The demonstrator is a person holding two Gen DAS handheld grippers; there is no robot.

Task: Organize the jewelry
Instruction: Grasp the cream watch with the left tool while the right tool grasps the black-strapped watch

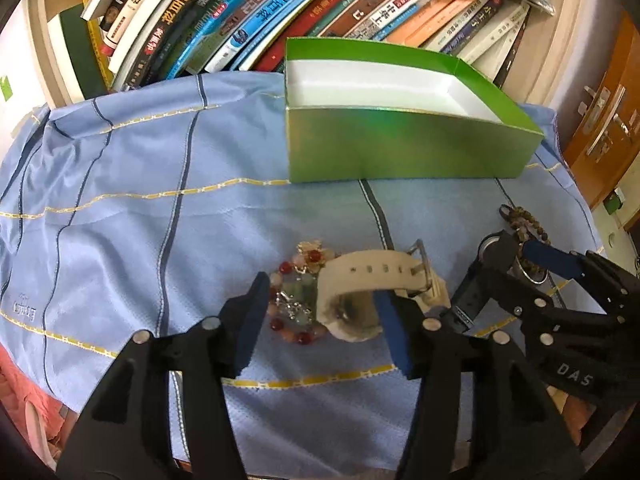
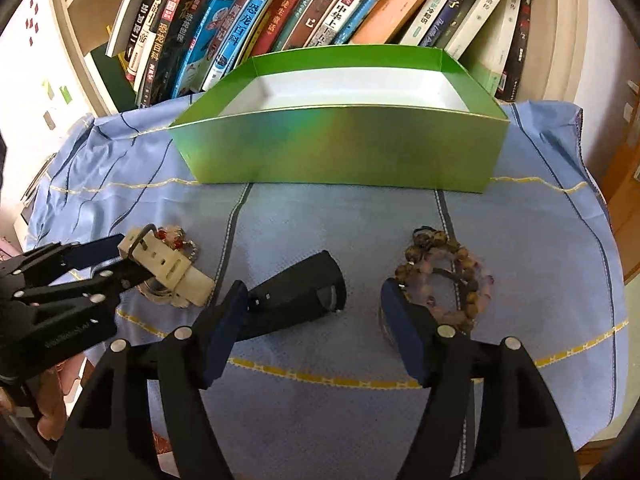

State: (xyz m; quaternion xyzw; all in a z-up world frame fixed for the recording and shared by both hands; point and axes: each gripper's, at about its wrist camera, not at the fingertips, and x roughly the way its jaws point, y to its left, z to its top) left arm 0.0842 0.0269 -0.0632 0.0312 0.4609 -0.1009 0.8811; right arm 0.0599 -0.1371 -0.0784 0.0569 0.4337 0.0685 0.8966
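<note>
My left gripper (image 1: 320, 304) is open, its blue pads either side of a cream watch (image 1: 372, 284) and a red and pale bead bracelet (image 1: 294, 304) on the blue cloth. In the right wrist view the cream watch (image 2: 172, 268) lies at the left with the left gripper (image 2: 104, 256) over it. My right gripper (image 2: 312, 320) is open around a black watch (image 2: 300, 296); brown and pink bead bracelets (image 2: 448, 280) lie just right of its right pad. An open green box (image 2: 340, 144), white inside, stands behind; it also shows in the left wrist view (image 1: 400, 144).
A blue checked cloth (image 1: 160, 200) covers the table. A shelf of leaning books (image 2: 320, 12) stands right behind the box. A wooden door with a metal handle (image 1: 604, 120) is at the far right. The cloth drops off at the table's edges.
</note>
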